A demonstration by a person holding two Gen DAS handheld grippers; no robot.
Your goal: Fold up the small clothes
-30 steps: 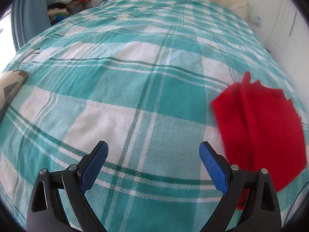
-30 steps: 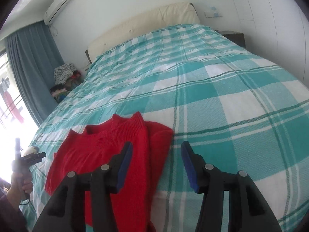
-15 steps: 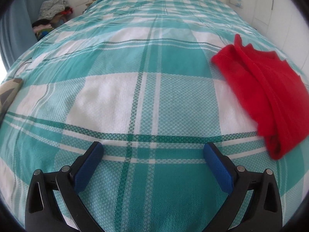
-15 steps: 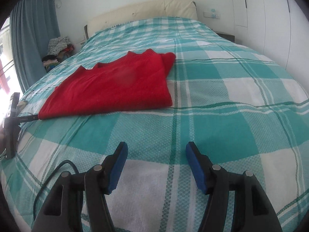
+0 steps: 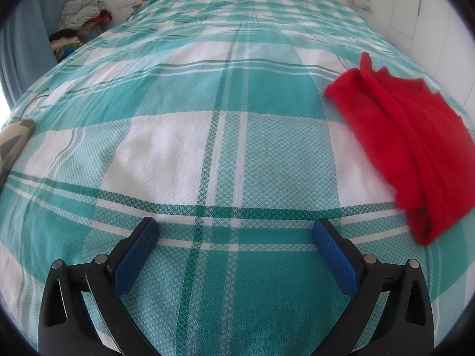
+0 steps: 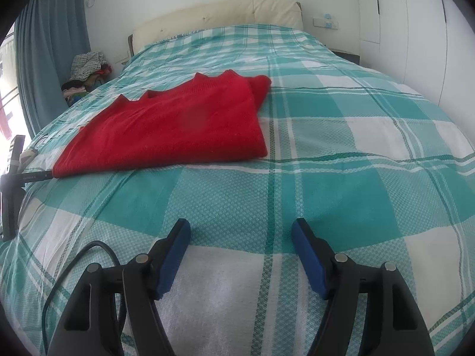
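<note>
Lying folded flat on the bed's (image 6: 326,178) woven teal-and-white checked cover, toward its left edge, is a fuzzy red knit sweater (image 6: 178,127). Left gripper (image 5: 234,231) and right gripper (image 6: 240,231) hover with blue-padded fingers spread wide, holding nothing.

No readable text anywhere. A black bar (image 6: 32,175), far left of the right claw, carries small white lettering, too tiny to make out.
</note>
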